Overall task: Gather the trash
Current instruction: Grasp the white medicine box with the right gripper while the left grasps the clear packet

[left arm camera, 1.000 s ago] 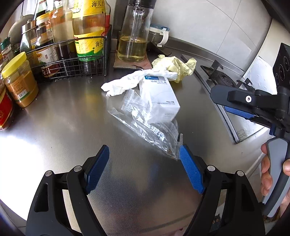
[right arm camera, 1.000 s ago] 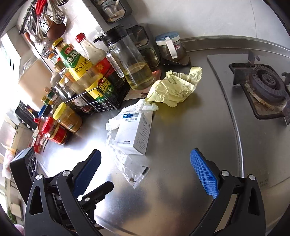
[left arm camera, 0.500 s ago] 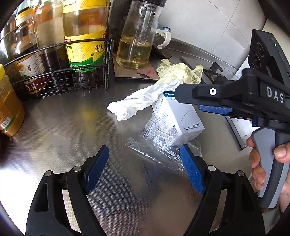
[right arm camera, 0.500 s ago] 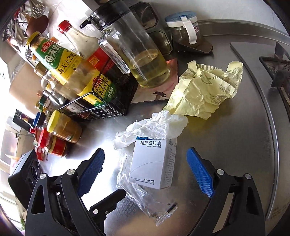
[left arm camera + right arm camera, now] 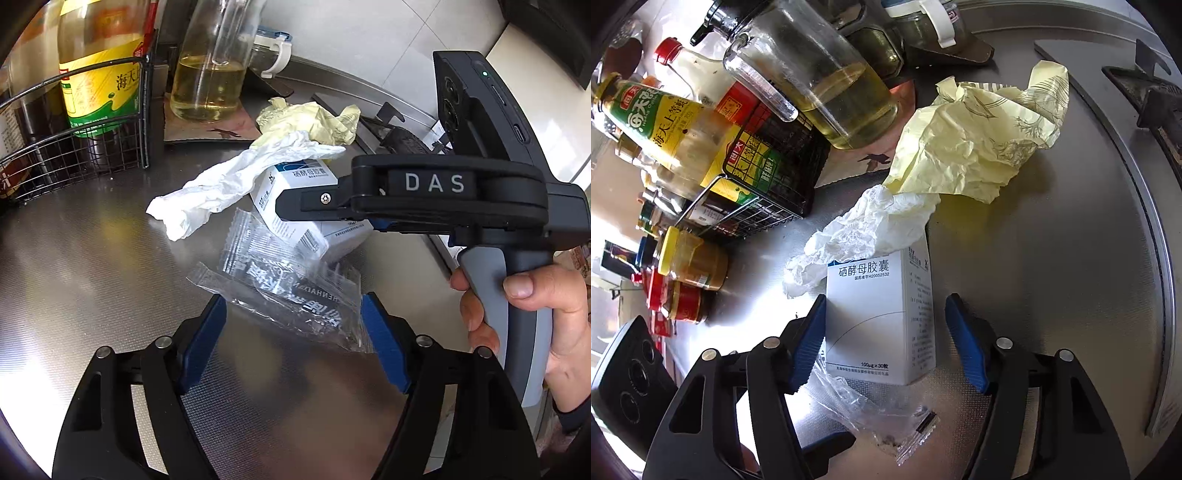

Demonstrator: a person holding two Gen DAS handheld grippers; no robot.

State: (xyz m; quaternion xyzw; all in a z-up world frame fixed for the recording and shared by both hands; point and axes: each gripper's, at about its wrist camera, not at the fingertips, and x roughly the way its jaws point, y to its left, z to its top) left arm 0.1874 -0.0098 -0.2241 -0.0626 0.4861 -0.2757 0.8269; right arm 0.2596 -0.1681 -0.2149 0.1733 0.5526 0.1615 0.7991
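On the steel counter point(image 5: 92, 258) lies a pile of trash. A clear plastic wrapper point(image 5: 288, 295) lies between the blue pads of my left gripper point(image 5: 295, 336), whose jaws are closing and stand a little apart from it. A white medicine box point(image 5: 875, 317) sits between the pads of my right gripper point(image 5: 886, 339), which is also closing; a gap shows at the right pad point(image 5: 964, 343). A white tissue point(image 5: 871, 229) drapes over the box's far end, beside crumpled yellow paper point(image 5: 971, 147). In the left wrist view a black finger point(image 5: 317, 201) of the right gripper crosses the box point(image 5: 291, 218).
A wire rack point(image 5: 768, 206) of sauce bottles and a glass oil jug point(image 5: 827, 92) stand behind the trash. Jars point(image 5: 690, 258) line the left side. A gas burner point(image 5: 1156, 99) sits at the right. A hand point(image 5: 524, 306) holds the right gripper's grey handle.
Both grippers have come down and forward onto the trash. The right one now straddles the box, the left one the wrapper. Both pairs of jaws have narrowed.
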